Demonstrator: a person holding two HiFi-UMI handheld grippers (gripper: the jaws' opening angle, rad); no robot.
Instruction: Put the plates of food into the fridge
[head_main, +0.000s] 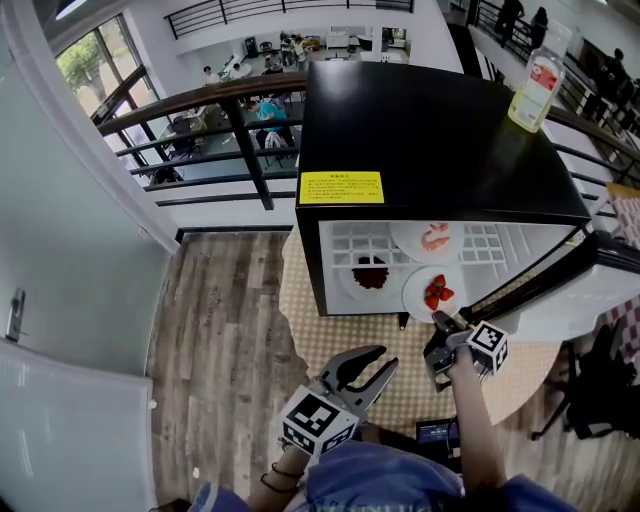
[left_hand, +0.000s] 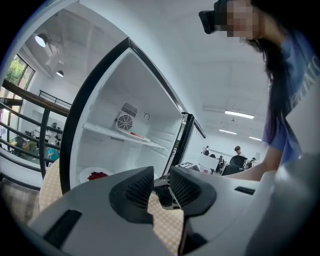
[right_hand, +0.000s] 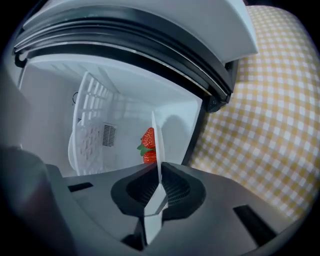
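Observation:
A black mini fridge (head_main: 430, 130) stands with its door (head_main: 590, 290) swung open to the right. On its wire shelf lies a plate of pink food (head_main: 437, 238), and a plate of dark red food (head_main: 370, 275) sits on the floor inside. My right gripper (head_main: 440, 322) is shut on the rim of a white plate of strawberries (head_main: 432, 292) at the fridge's lower opening. In the right gripper view that plate (right_hand: 159, 150) shows edge-on between the shut right gripper (right_hand: 159, 187), strawberries (right_hand: 148, 145) beyond. My left gripper (head_main: 380, 360) hangs open and bare in front of the fridge, also open in the left gripper view (left_hand: 161, 186).
The fridge rests on a round table with a yellow checked cloth (head_main: 320, 340). A clear bottle (head_main: 537, 90) stands on the fridge top at the right. A small dark device (head_main: 437, 432) lies near the table's front edge. Wooden floor and a black railing (head_main: 230, 110) lie to the left.

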